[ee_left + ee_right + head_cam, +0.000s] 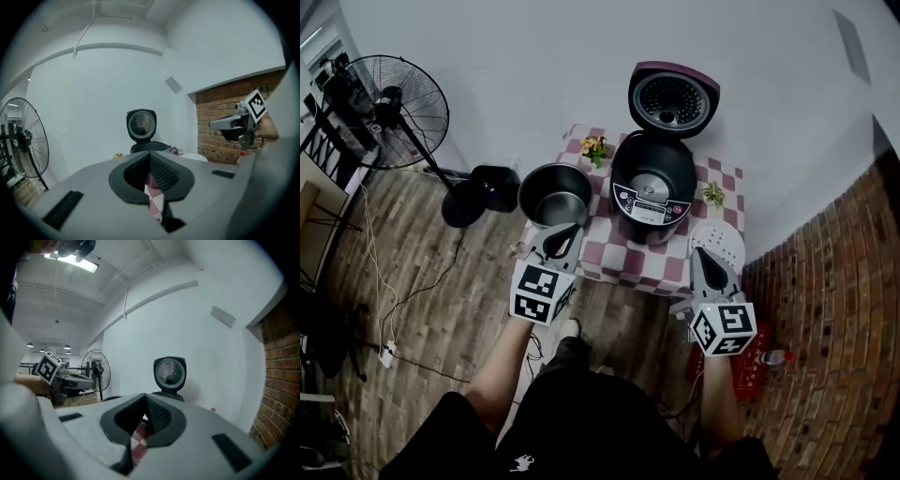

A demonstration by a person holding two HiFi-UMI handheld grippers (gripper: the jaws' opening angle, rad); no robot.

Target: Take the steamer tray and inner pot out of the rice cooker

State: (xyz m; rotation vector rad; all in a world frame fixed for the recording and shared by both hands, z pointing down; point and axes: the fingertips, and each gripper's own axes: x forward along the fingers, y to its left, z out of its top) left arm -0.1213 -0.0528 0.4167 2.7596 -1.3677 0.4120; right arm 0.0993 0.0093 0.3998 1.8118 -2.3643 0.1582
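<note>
Pot (pixel 555 195) looks stiff, slick; pinch its rim. Your left hand-held gripper (pixel 567 232), right hand-held gripper (pixel 706 255): clenched, empty.

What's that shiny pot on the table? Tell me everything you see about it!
The pot is round and deep, looks like grey metal, shiny inside and empty. It stands upright, mouth up, at the left edge of the checkered table, out of the black rice cooker, which stands close on its right. Whether they touch cannot be told.
</note>
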